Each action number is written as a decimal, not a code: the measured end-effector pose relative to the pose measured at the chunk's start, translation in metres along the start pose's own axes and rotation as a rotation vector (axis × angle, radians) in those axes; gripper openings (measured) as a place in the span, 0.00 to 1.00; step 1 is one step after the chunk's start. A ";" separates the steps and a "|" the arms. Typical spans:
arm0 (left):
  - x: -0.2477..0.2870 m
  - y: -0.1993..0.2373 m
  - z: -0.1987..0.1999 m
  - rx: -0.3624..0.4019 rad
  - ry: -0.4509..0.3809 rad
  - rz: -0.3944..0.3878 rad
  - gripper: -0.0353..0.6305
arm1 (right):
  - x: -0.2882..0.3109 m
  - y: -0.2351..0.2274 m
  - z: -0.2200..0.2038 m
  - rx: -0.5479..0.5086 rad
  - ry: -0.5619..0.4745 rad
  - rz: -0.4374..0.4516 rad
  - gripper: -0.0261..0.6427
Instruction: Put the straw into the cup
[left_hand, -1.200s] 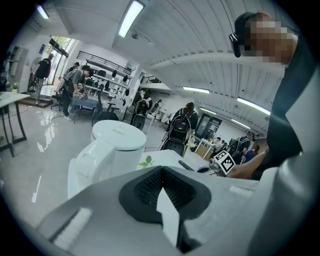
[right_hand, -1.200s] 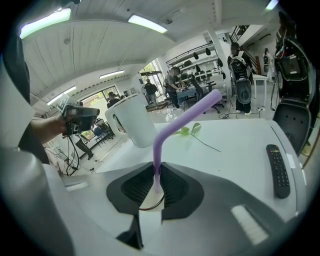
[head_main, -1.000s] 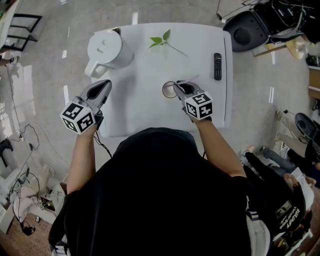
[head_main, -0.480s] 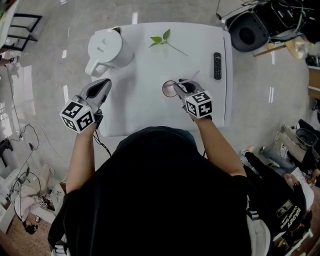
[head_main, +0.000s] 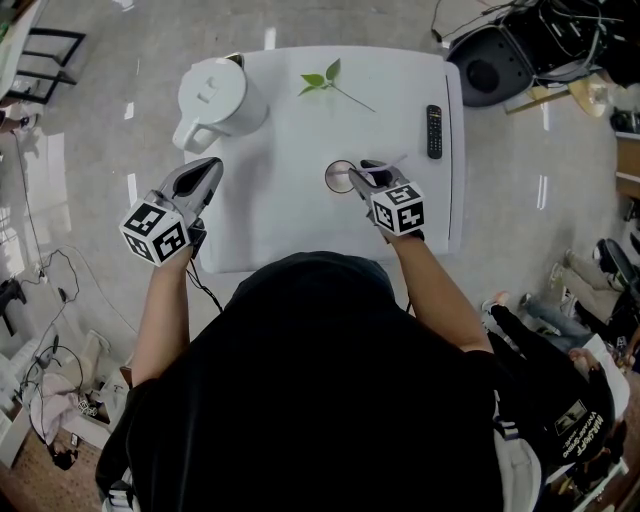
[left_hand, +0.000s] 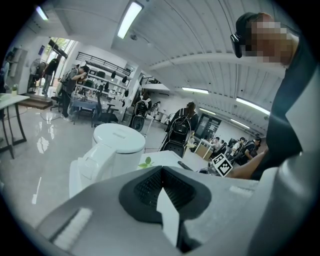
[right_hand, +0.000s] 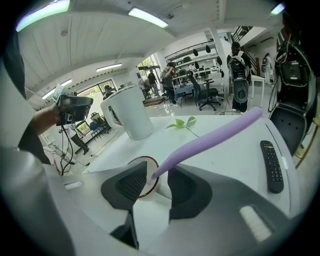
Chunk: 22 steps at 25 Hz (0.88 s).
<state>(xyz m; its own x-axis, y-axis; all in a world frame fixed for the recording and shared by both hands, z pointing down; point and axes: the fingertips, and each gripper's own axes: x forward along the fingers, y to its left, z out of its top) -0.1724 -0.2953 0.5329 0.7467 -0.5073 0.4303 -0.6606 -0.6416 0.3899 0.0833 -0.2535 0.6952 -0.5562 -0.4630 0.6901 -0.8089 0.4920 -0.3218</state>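
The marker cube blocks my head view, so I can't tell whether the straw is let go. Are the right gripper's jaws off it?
Observer: Yes. On the right gripper the jaws stand apart, having just been opening. The purple straw lies between them, unpressed.
Operator: Is its tip in the cup?
Observer: Its lower end sits within the rim of the cup, and the rest leans up to the right.
Operator: And the left?
Observer: On the left gripper the jaws are together, with nothing between them.

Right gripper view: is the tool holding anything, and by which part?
Nothing is held. The right tool has jaws that have just been opening; the purple straw leans unclamped between them, its lower end in the cup.
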 end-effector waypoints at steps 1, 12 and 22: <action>-0.001 0.000 0.001 0.001 -0.002 0.000 0.05 | 0.000 0.000 -0.001 0.002 0.001 -0.001 0.28; -0.005 -0.010 0.004 0.017 -0.015 -0.010 0.05 | -0.010 -0.004 -0.009 0.030 -0.006 -0.027 0.29; -0.010 -0.021 0.005 0.035 -0.031 -0.021 0.05 | -0.027 -0.002 -0.017 0.024 -0.010 -0.051 0.29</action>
<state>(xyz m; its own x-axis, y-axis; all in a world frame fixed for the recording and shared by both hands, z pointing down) -0.1655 -0.2791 0.5164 0.7629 -0.5108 0.3963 -0.6419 -0.6716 0.3700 0.1035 -0.2294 0.6889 -0.5154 -0.4944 0.6999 -0.8409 0.4493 -0.3019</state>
